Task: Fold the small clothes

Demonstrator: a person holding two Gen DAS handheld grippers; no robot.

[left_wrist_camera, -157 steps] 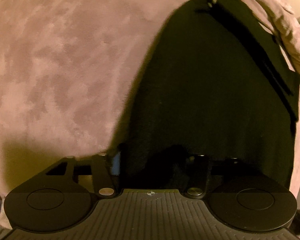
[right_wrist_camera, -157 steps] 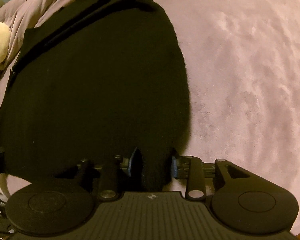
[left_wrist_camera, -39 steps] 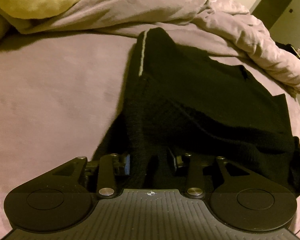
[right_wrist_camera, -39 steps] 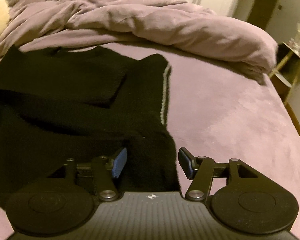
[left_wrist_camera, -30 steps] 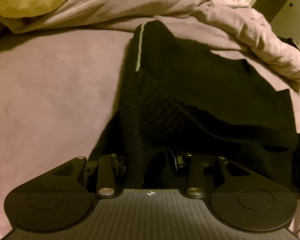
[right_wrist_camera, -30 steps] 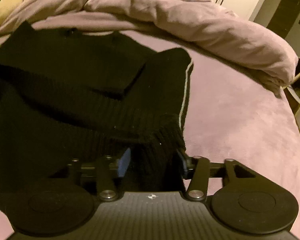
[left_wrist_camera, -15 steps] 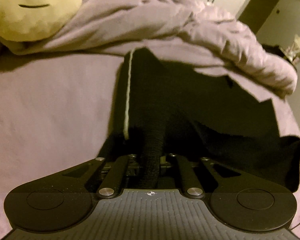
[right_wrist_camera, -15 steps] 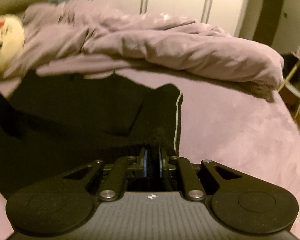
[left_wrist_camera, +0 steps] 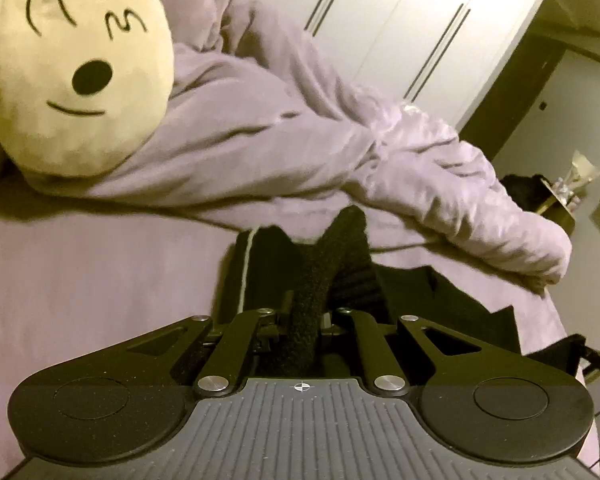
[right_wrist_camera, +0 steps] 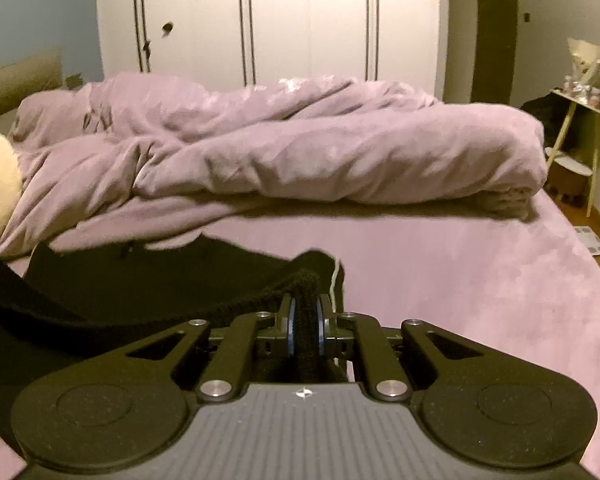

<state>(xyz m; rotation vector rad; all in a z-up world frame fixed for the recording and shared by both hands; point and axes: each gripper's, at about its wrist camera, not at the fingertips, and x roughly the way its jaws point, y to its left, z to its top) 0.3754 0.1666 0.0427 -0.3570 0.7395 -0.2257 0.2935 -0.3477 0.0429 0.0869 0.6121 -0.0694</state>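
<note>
Now the black knit sweater point(right_wrist_camera: 140, 280) lies on the lilac bedsheet point(right_wrist_camera: 460, 280), its near hem lifted. Left gripper point(left_wrist_camera: 306, 320) and right gripper point(right_wrist_camera: 305, 316) are each clamped on a bunch of that hem. Beyond lie a rumpled duvet point(right_wrist_camera: 300, 152) and a round emoji cushion point(left_wrist_camera: 68, 68).

Left claw point(left_wrist_camera: 306, 320) pinches a fold of the black knit garment point(left_wrist_camera: 400, 292) above the purple bed point(left_wrist_camera: 100, 272), near a round emoji pillow point(left_wrist_camera: 72, 72).
</note>
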